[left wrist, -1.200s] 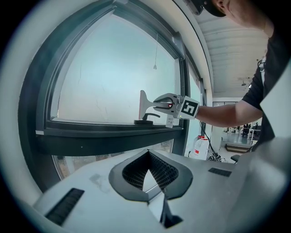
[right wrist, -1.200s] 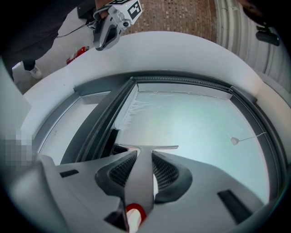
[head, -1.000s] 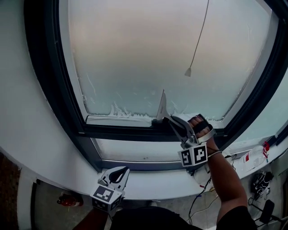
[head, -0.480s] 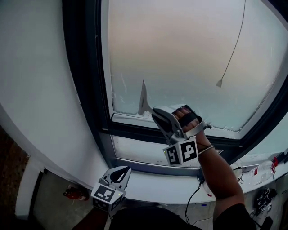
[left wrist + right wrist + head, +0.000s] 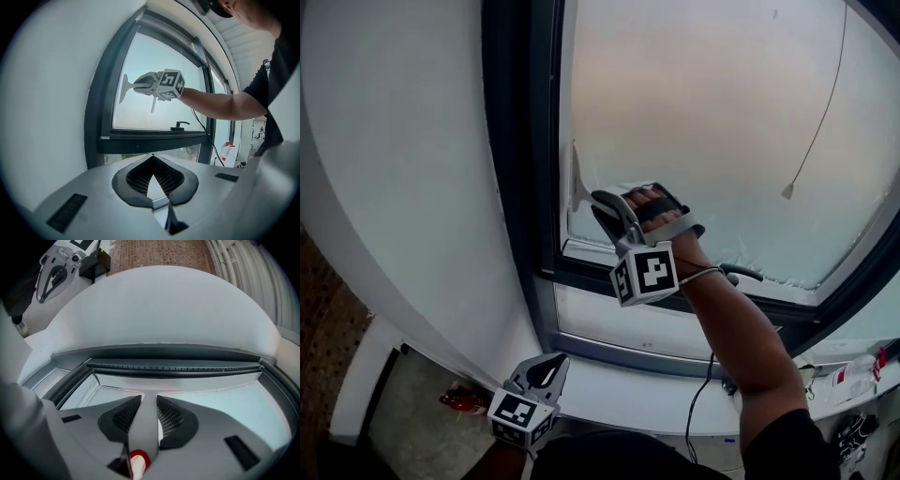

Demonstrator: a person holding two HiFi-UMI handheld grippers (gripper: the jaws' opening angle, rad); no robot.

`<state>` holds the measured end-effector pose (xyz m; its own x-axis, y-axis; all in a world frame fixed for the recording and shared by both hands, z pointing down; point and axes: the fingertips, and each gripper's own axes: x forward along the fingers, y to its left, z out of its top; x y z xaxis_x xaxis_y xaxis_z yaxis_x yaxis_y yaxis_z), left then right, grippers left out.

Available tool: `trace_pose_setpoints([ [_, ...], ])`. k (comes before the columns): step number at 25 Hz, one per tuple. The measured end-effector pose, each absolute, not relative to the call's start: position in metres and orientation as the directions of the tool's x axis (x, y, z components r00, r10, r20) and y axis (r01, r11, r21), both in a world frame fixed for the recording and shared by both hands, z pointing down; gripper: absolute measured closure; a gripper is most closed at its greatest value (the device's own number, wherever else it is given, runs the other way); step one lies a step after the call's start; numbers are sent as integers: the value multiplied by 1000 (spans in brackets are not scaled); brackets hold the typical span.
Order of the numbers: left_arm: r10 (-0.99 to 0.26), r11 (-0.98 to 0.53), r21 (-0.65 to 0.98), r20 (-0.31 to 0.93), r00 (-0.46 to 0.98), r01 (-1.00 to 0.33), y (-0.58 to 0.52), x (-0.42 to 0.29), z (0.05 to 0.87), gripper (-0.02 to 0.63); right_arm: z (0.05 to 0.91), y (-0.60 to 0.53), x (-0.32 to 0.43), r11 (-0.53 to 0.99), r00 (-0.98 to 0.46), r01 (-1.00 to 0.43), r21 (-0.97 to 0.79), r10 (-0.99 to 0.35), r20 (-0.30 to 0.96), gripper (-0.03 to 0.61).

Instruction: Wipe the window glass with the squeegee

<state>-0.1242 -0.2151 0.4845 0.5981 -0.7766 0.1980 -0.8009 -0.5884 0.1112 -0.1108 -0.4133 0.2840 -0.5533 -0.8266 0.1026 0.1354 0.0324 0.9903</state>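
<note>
My right gripper [image 5: 600, 202] is shut on the handle of a grey squeegee [image 5: 576, 183]. Its blade stands upright against the frosted window glass [image 5: 703, 122], at the left edge near the bottom corner. In the right gripper view the grey handle [image 5: 148, 420] runs between the jaws to the blade head on the glass. The left gripper view shows the squeegee [image 5: 124, 88] and the right gripper [image 5: 143, 85] from the side, high on the pane. My left gripper [image 5: 555, 361] hangs low in front of the sill, shut with nothing in it.
A dark frame [image 5: 520, 187] surrounds the glass, with a white wall [image 5: 394, 169] to its left. A blind cord with a pull [image 5: 787, 190] hangs at right. A window handle [image 5: 741, 274] sits on the lower frame. The white sill [image 5: 619, 384] carries a cable and a bottle [image 5: 853, 370].
The right gripper has slid the squeegee left along the bottom of the glass to the left edge and slightly up. The left gripper has stayed low.
</note>
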Motion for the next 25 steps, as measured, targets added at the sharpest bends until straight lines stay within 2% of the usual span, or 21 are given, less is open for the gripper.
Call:
trace_pose_setpoints([
  [13,-781,-586,95,196,593,-804,-227,-130,480,614,281,-417,-111,34,-556,146,989,-824,110,488],
  [25,-740,-634,86,220,635,-768,-229,-98,480,614,277,-401,-65,43,-523,116,992,-846,98,488],
])
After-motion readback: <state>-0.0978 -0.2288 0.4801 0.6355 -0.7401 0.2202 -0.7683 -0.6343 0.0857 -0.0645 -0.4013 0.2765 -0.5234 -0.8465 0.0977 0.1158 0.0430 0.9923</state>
